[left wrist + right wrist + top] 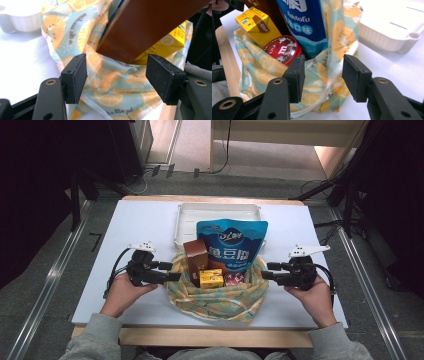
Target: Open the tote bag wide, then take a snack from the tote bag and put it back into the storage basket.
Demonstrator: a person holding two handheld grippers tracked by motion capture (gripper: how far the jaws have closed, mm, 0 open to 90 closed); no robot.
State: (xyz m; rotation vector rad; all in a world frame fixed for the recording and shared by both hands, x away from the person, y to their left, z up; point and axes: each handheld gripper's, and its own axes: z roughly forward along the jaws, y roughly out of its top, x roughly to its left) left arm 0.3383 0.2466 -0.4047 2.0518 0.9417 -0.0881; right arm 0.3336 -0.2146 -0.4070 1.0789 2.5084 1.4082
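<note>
The cloth bag is pale blue, patterned with orange citrus slices. Inside it stand a brown box, a yellow carton, a red round tin and a blue pouch. Behind the bag lies a white tray on the white bench.

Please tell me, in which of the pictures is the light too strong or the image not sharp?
High view: soft and slightly blurred overall, dark at both upper corners. Left gripper view: the white tray and table are overexposed; the brown carton close to the lens looks blurry. Right gripper view: the tray is washed out by glare, while the citrus-print fabric bag stays fairly sharp.
</note>
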